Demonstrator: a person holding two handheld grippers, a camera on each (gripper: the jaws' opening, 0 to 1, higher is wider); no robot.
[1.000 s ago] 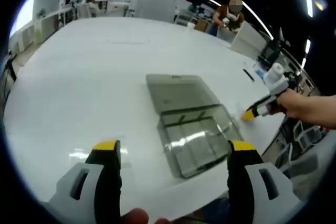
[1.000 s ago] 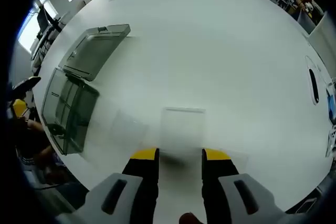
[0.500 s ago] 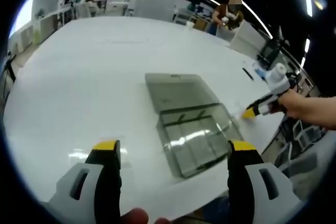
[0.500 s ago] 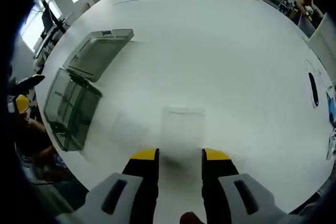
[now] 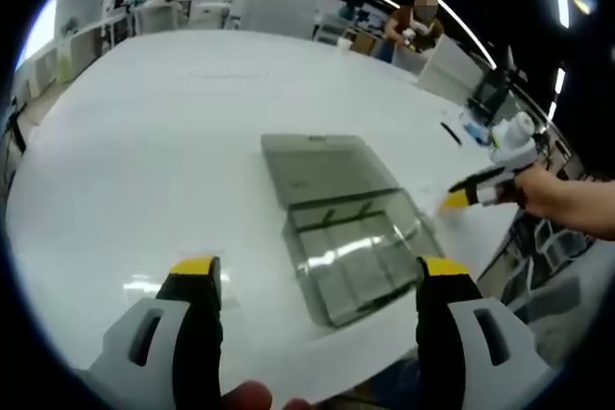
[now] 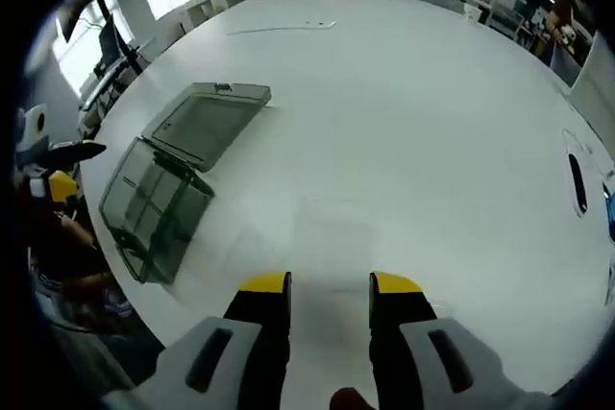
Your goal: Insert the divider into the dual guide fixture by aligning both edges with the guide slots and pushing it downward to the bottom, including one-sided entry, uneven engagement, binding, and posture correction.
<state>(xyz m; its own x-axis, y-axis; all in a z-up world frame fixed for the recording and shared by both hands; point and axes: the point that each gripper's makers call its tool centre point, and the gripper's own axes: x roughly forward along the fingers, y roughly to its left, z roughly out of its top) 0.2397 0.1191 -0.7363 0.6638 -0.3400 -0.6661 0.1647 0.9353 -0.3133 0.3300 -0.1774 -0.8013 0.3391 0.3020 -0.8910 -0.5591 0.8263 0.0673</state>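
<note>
A smoky clear box (image 5: 356, 256) with its lid (image 5: 322, 168) folded back lies on the white table (image 5: 135, 132), with guide ribs showing inside. My left gripper (image 5: 317, 280) hovers open just before it, jaws wide apart and nothing between them. In the right gripper view the same box (image 6: 159, 208) and its lid (image 6: 207, 122) sit to the left. My right gripper (image 6: 330, 285) is shut on a faint clear divider (image 6: 332, 237) that sticks forward between its jaws. In the left gripper view this gripper (image 5: 471, 194) is to the right of the box, held by a hand (image 5: 567, 201).
A black pen (image 6: 575, 182) lies on the table to the right. The table's curved edge runs close behind the box (image 6: 115, 280). A person (image 5: 420, 28) sits at desks beyond the far side. Open white surface stretches ahead of the right gripper.
The right gripper view has swung, so the box sits nearer the middle and larger; the divider stays between the jaws. In the left gripper view the right gripper has drifted slightly up.
</note>
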